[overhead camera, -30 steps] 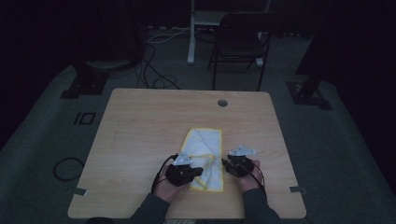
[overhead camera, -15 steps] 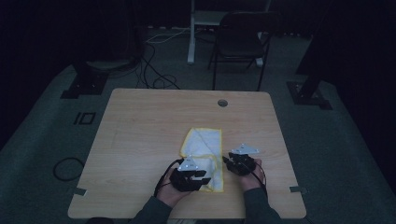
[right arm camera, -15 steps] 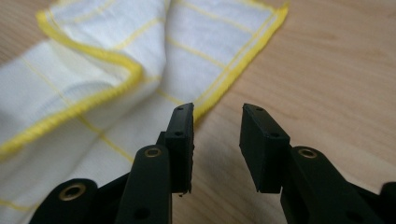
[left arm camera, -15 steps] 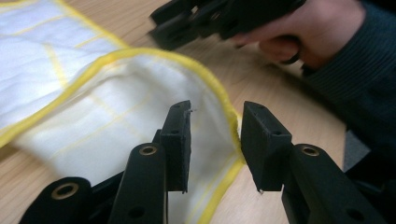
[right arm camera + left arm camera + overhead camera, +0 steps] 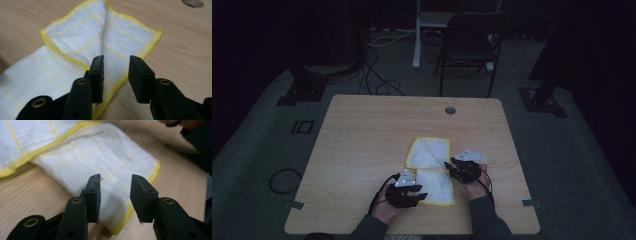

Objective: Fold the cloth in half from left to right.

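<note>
The cloth [image 5: 430, 170] is soft white weave with thin yellow grid lines and a stitched yellow hem (partly folded over itself), lying on the pale wood-grain table [image 5: 362, 140], nearer my edge. Its long axis runs away from me, tilted slightly left. My left gripper [image 5: 115, 192] has just been opening; its jaws stand about half apart over the near hemmed corner, pinching nothing. My right gripper [image 5: 115, 72] hangs equally parted above the cloth's right edge, empty.
</note>
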`<move>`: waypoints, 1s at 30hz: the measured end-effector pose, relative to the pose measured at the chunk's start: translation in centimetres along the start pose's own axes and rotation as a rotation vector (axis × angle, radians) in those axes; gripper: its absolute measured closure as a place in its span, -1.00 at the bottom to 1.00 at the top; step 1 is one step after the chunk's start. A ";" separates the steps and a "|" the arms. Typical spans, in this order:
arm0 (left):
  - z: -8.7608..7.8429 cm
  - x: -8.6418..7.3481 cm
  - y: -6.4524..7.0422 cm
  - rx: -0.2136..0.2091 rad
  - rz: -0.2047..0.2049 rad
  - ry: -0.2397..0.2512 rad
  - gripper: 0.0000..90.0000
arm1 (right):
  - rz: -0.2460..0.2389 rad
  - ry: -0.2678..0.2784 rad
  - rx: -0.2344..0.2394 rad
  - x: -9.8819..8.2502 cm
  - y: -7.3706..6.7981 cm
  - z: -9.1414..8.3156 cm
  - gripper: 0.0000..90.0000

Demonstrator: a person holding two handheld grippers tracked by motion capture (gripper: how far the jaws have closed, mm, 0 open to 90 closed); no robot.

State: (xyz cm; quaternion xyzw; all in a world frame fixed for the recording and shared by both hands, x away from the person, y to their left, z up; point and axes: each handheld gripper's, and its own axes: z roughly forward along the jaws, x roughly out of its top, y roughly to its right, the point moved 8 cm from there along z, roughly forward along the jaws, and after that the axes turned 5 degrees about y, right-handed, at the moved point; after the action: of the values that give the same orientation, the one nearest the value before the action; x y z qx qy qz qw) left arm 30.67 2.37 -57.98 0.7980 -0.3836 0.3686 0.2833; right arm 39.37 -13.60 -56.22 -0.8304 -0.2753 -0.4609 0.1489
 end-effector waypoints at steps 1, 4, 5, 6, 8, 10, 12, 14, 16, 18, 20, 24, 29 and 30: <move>0.1 -0.2 0.0 0.002 0.000 -0.002 0.35 | -0.011 0.004 0.008 0.3 -0.2 0.2 0.45; 0.3 -0.5 0.0 0.015 0.015 -0.015 0.33 | -0.023 0.005 0.024 0.7 -0.6 0.7 0.45; 0.5 -0.7 0.0 0.026 0.021 -0.020 0.33 | -0.024 0.006 0.034 0.9 -0.8 1.0 0.45; 0.6 -0.8 0.0 0.033 0.020 -0.021 0.33 | -0.032 0.006 0.051 1.2 -1.3 1.5 0.45; 0.7 -1.2 -0.2 0.058 0.026 -0.030 0.41 | -0.036 0.006 0.075 1.5 -2.0 2.0 0.45; 0.7 -1.3 -0.3 0.067 0.026 -0.028 0.50 | -0.055 0.001 0.092 1.8 -2.8 2.5 0.45; 0.6 -1.4 -0.5 0.079 0.017 -0.027 0.63 | -0.076 0.003 0.114 2.2 -3.6 2.9 0.45; 0.5 -1.4 -0.7 0.084 0.006 -0.021 0.75 | -0.097 0.000 0.133 2.5 -4.5 3.3 0.44; 0.4 -1.4 -0.7 0.091 0.013 -0.020 0.88 | -0.112 -0.004 0.151 2.7 -5.3 3.7 0.43; 0.2 -1.4 -0.7 0.091 0.008 -0.013 0.97 | -0.129 -0.013 0.161 2.8 -6.0 4.1 0.42; 0.2 -1.5 -0.8 0.089 0.001 -0.008 1.00 | -0.150 -0.023 0.183 2.9 -6.9 4.6 0.37; 0.1 -1.6 -0.8 0.090 0.001 -0.009 1.00 | -0.222 -0.063 0.192 2.8 -8.1 5.7 0.30; 0.1 -1.6 -0.9 0.093 -0.001 -0.007 1.00 | -0.255 -0.111 0.191 2.4 -8.6 7.0 0.36; 0.0 -1.6 -0.9 0.094 -0.001 -0.007 1.00 | -0.264 -0.117 0.182 2.4 -8.6 7.2 0.48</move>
State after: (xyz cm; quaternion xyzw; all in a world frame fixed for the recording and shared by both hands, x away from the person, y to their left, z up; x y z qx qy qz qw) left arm 30.70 3.47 -59.45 0.8117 -0.3665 0.3834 0.2445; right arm 40.17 -2.34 -58.07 -0.7954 -0.4309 -0.4006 0.1453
